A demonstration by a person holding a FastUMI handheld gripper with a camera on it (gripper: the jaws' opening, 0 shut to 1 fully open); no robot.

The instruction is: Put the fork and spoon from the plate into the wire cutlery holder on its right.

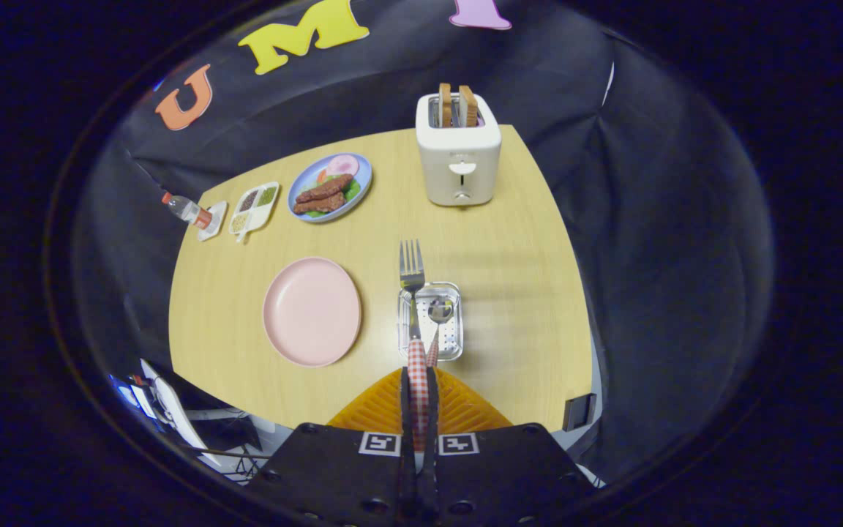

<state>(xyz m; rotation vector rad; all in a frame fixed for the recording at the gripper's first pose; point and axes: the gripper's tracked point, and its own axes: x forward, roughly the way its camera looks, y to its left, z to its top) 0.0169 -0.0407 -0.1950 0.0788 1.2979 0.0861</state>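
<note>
While your gripper [419, 388] hangs above the near edge of the table [509, 241], its two fingers stand drawn close together on the checked handle of the fork [412, 274], one on each side, so that you hold the fork clamped between them. The fork points straight ahead from the fingertips, tines forward, and its head reaches past the far rim of the wire cutlery holder [430, 322]. That holder sits just ahead of the fingers, on the table, directly under the fork's shaft. The spoon [439, 313] lies inside the holder, its bowl near the middle and its checked handle running back toward your fingers, just to the right of the fork's handle. The pink plate [312, 311] lies ahead and to the left of the fingers, beside the holder but apart from it. Farther ahead, beyond the fork's tines, a white toaster [459, 150] stands with two slices of toast [457, 106] upright in its slots. Far ahead to the left you see a blue plate of food [330, 187], then a divided dish [254, 208] of seasonings, then a small bottle [185, 209] lying at the table's edge.
</note>
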